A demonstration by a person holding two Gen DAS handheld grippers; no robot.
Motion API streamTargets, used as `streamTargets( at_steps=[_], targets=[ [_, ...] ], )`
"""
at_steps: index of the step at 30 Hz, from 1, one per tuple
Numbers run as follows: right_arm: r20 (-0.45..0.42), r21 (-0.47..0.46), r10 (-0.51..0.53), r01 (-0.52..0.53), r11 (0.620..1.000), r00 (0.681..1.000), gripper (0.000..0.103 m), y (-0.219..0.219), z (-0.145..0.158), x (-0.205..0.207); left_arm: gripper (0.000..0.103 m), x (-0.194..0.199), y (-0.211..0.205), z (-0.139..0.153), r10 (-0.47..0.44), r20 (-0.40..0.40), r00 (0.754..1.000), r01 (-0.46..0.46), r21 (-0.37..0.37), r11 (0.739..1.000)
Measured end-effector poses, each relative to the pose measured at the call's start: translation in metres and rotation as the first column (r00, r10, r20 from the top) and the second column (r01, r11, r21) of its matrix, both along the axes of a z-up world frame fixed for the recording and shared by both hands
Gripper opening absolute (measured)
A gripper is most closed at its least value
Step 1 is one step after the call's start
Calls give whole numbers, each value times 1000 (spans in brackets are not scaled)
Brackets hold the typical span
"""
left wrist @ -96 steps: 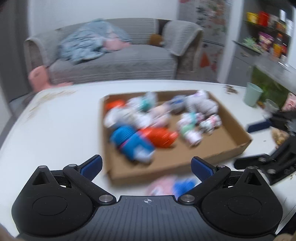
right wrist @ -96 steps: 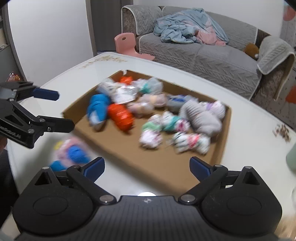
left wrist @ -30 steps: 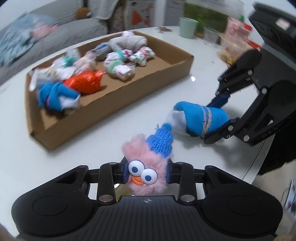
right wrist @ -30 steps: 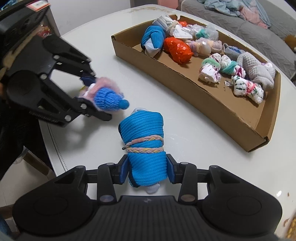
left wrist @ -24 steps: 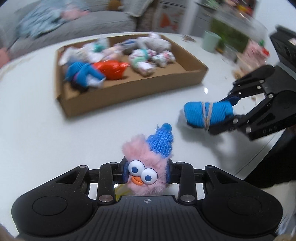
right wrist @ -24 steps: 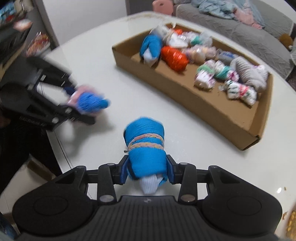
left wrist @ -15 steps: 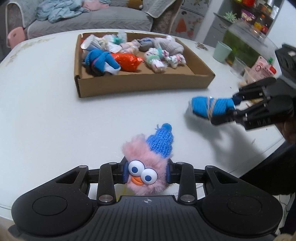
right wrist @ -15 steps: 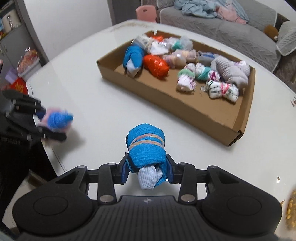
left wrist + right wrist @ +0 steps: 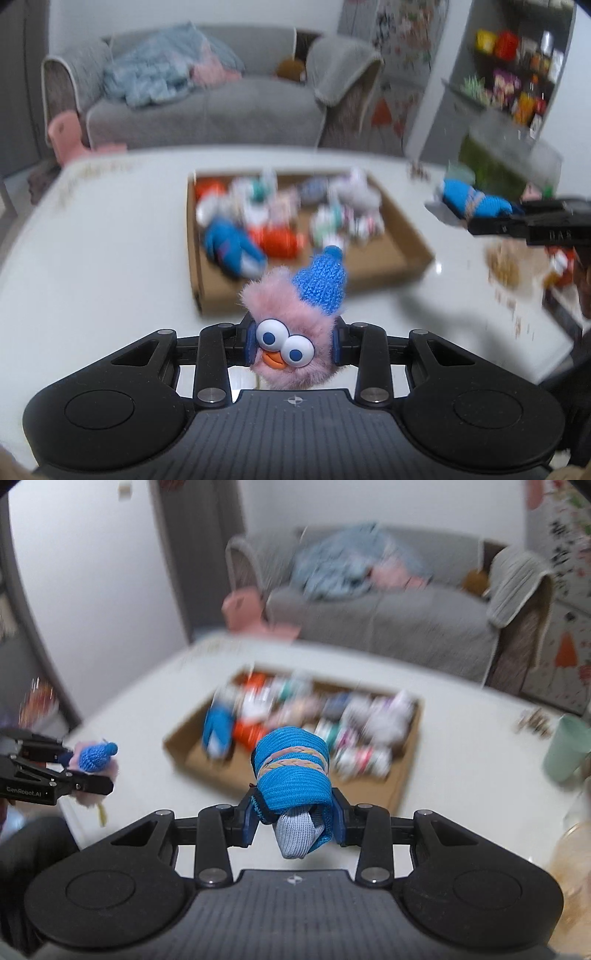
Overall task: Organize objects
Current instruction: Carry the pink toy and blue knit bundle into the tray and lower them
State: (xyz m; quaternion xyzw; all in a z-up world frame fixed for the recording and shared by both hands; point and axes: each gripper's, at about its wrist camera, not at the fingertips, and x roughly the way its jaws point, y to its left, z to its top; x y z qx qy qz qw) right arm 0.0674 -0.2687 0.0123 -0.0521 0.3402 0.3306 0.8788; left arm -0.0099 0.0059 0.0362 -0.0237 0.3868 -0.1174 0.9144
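My left gripper (image 9: 291,341) is shut on a pink fuzzy bird toy (image 9: 288,325) with googly eyes and a blue knit hat, held above the white table (image 9: 96,258). It also shows in the right wrist view (image 9: 94,762) at the left. My right gripper (image 9: 293,818) is shut on a blue sock roll (image 9: 291,771) bound with a braided band, held in the air; it shows in the left wrist view (image 9: 469,203) at the right. A cardboard tray (image 9: 402,236) with several rolled socks lies ahead on the table, also in the right wrist view (image 9: 406,771).
A mint cup (image 9: 567,753) stands at the table's right side. Crumbs or snacks (image 9: 504,264) lie near the right edge. A grey sofa (image 9: 207,107) with clothes and a pink stool (image 9: 68,134) stand behind the table. Shelves (image 9: 517,74) are at the back right.
Both grippers have risen and tilted up from the table with their objects still held. The view now faces the sofa; the tray sits farther ahead and lower.
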Motion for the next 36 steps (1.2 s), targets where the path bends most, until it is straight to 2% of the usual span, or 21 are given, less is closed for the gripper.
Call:
streamTargets(
  at_steps=[6,12,17,22,27,32,36],
  targets=[
    [42,56,-31,29,998,999,35,1,7,27,41,43,-24,18,-25,59,998,24,6,1000],
    [29,10,-13,13,1000,999,35,13,-5,55,41,90,-66,9,-116,49,992,116,-4,993],
    [10,-4,-63,63,998,998,35,0,-13,66,42,132,-106,-23,-214,-15,977,211,-104,972],
    [-26,-37,-106,105,994,994,35,-8,-26,74,42,163,-135,-71,-270,-109,957,253,-152,956],
    [-42,-58,-90,87,994,995,35,3,-31,81,42,186,-136,-96,-259,-147,955,245,-107,964],
    [-67,-86,-45,39,996,997,35,16,-40,85,42,187,-126,-112,-236,-173,956,246,38,969],
    [-102,-121,-16,4,993,995,35,26,-54,92,42,185,-123,-120,-234,-172,957,261,156,953]
  ],
)
